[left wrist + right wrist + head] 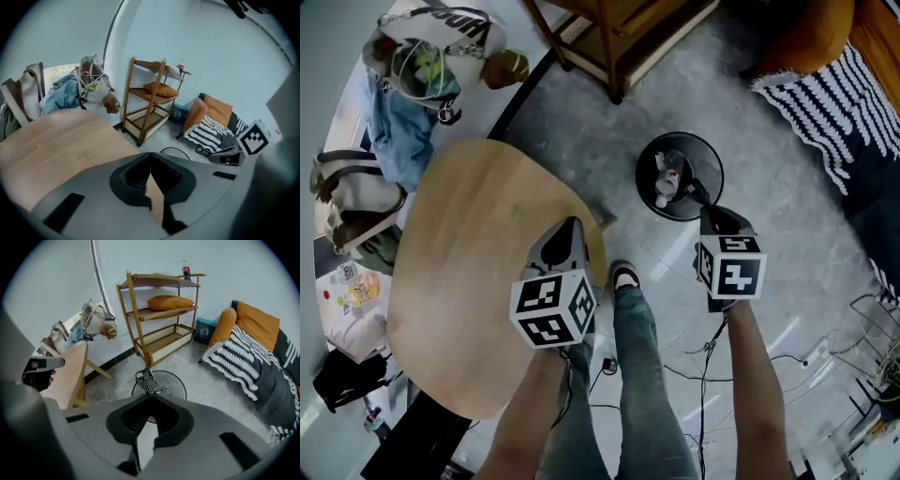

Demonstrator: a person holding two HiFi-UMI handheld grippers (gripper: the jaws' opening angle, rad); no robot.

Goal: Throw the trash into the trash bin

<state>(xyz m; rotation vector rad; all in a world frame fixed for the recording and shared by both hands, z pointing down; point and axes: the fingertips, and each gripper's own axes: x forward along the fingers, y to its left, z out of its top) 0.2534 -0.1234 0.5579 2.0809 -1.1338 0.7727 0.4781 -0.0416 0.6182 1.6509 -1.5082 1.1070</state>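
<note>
The round black trash bin (649,192) stands on the grey floor right of the wooden table (459,281), with a bottle and other trash (667,178) inside. My right gripper (707,212) hangs at the bin's near right rim, shut on a dark crumpled wrapper (145,379). In the right gripper view the wrapper sticks out past the tips of the right gripper (151,395), over the bin (176,385). My left gripper (573,225) is over the table's right edge; in its own view the left gripper (149,155) has its jaw tips together with nothing between them.
A wooden shelf unit (159,310) stands behind the bin. A sofa with orange cushions and a striped blanket (248,357) is to the right. Bags and clothes (412,84) pile up beyond the table. Cables (741,366) lie on the floor by the person's legs (647,375).
</note>
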